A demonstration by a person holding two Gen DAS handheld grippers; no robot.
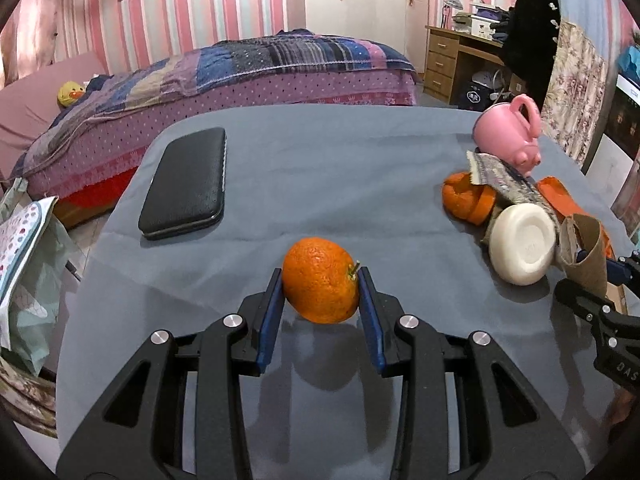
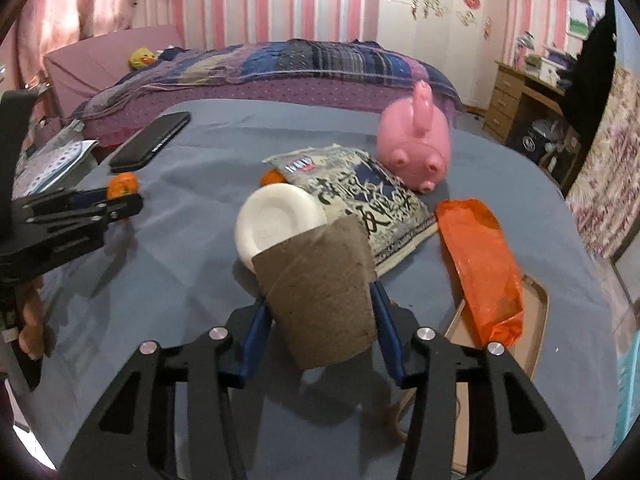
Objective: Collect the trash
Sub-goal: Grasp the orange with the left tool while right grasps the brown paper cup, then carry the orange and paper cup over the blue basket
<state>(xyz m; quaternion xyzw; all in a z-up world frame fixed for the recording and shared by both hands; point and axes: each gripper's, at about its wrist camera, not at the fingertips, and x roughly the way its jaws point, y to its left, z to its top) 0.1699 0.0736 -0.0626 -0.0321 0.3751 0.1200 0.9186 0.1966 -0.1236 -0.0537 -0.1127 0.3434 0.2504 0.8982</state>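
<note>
A: Landmark is the pink plastic pig-shaped jug (image 2: 416, 148) at the far side of the grey-clothed worktop (image 1: 320, 168). Where does the trash sit?

B: Just in front of the jug: a printed blue-and-white foil snack packet (image 2: 360, 196), an upturned white round plastic cup (image 2: 276, 216) and curled orange peel (image 1: 466, 200). An orange plastic wrapper (image 2: 480, 264) lies nearer the camera than the jug, off to its right. The brown cardboard tube (image 2: 324, 300) is nearest, between the blue pads of the right hand-held gripper (image 2: 320, 320).

A: State of that gripper?

B: Pinching the tube across its width; no earlier frame, so nothing more. The left hand-held gripper (image 1: 320, 292), well left of the jug, is clamped on a whole round orange fruit (image 1: 320, 280).

A: Handling?

B: My judgement: the tube is light, thin-walled and dents easily; hold mid-length, gently. The packet and wrapper look limp and slick, so pinch an edge. The fruit looks firm and smooth, so hold it across its widest part.
</note>
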